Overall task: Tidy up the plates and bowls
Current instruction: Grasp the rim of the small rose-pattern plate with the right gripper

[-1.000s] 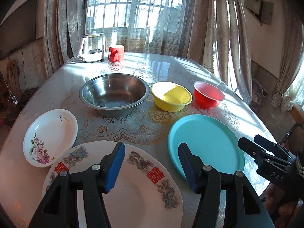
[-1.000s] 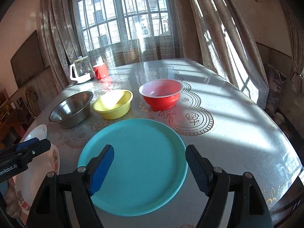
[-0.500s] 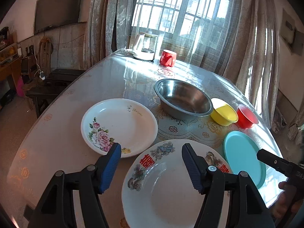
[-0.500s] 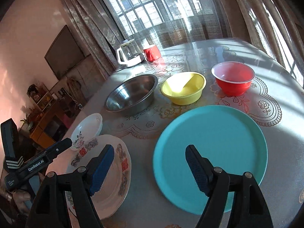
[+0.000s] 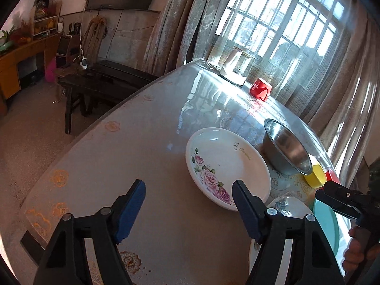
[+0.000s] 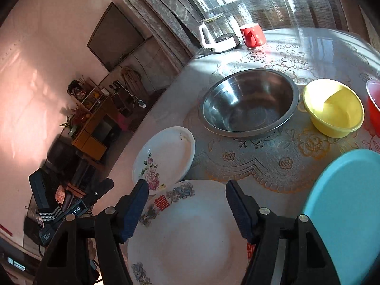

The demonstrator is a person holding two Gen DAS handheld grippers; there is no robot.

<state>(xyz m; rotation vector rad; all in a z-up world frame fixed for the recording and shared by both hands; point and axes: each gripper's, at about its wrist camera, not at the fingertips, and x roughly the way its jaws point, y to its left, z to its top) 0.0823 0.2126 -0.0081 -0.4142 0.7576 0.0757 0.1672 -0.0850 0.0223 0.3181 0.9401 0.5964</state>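
My left gripper is open and empty above bare table, just left of the small white rose plate. My right gripper is open and empty over the large white plate with red characters; that plate also shows in the left wrist view. The rose plate lies left of it. Behind stand a steel bowl, a yellow bowl and a red bowl. A teal plate lies at the right.
A white kettle and a red mug stand at the table's far edge by the curtained window. The table's left edge drops to the floor, with a dark bench beyond. The other gripper reaches in at the right.
Both grippers have swung left. The left one moved from over the large plate to beside the rose plate. The right one moved from the teal plate to over the large plate.
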